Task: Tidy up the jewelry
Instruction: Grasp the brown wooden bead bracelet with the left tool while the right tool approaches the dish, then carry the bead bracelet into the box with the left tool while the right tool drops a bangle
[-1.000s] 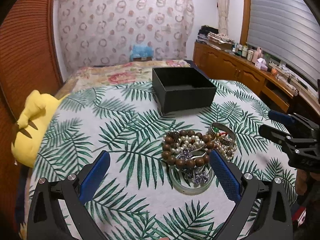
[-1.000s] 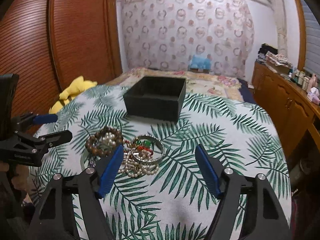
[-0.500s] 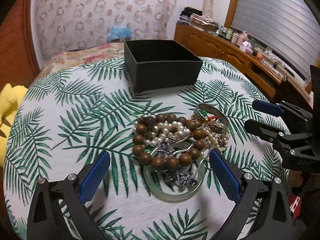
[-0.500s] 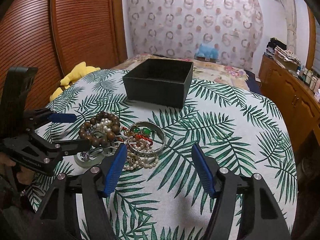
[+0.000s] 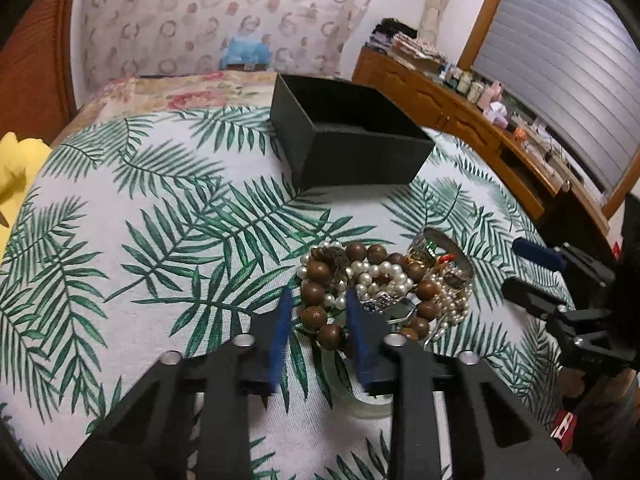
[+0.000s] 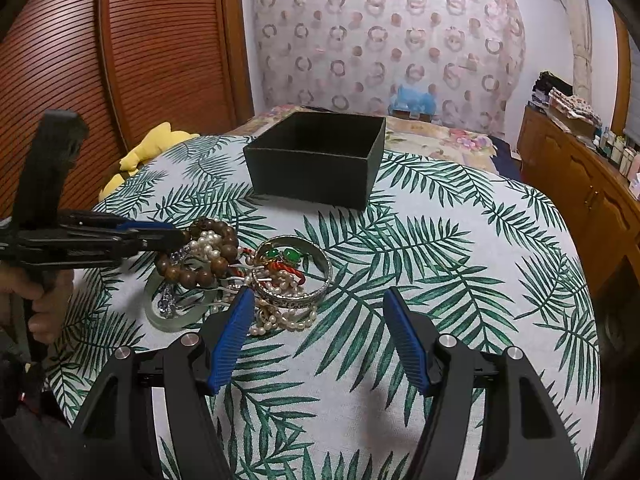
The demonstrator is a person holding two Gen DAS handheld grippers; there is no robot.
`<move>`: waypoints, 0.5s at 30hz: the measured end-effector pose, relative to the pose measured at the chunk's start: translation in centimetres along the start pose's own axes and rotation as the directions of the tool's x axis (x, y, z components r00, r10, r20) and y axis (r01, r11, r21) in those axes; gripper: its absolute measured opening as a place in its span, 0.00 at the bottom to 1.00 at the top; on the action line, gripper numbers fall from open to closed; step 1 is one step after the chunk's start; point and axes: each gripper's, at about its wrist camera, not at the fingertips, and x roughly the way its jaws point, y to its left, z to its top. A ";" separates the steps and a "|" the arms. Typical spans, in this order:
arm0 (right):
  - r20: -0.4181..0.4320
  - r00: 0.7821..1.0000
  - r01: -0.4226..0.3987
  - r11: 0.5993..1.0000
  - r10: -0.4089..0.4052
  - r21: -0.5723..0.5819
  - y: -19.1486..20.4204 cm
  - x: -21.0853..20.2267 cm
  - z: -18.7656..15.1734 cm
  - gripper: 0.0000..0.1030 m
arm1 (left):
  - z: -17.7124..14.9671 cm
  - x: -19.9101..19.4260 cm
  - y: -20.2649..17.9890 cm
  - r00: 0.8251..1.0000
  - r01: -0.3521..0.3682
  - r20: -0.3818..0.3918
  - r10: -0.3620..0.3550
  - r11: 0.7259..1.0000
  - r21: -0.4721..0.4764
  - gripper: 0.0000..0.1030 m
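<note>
A jewelry pile lies on the palm-leaf tablecloth [image 5: 140, 216]: a brown wooden bead bracelet [image 5: 316, 300] [image 6: 222, 240], white pearl strands [image 5: 376, 272] [image 6: 288, 318], a silver bangle [image 6: 308, 296] and a pale green jade bangle [image 6: 168, 320]. An open black box [image 5: 360, 160] [image 6: 316, 176] stands behind the pile. My left gripper [image 5: 316, 304] [image 6: 180, 236] has its jaws narrowed around the near-left beads of the wooden bracelet. My right gripper [image 6: 320, 300] is open and empty, just in front of the pile's right side.
A yellow plush toy [image 6: 148, 152] lies at the table's left edge. A wooden dresser [image 5: 460, 108] with bottles runs along the right wall. A bed with a floral cover [image 6: 432, 136] is behind the table.
My left gripper has moved forward and closed from wide open to a narrow gap around the wooden bead bracelet. My right gripper has edged closer to the pile, still open.
</note>
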 end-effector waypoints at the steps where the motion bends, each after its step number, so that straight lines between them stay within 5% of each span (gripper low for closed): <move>1: 0.001 1.000 -0.001 1.000 0.001 -0.001 0.0 0.0 0.0 0.67 | 0.0 0.3 0.1 1.000 0.007 -0.005 -0.007 1.000 -0.002 0.18; 7: -0.006 1.000 -0.007 1.000 0.007 -0.015 0.2 0.2 0.3 0.66 | 0.4 0.1 -0.1 1.000 0.020 0.009 -0.020 1.000 0.000 0.12; 15: -0.047 0.999 -0.014 0.999 0.012 -0.040 -0.2 2.0 1.5 0.46 | 2.4 -5.1 -2.4 0.987 0.041 0.151 -0.048 0.998 0.054 0.12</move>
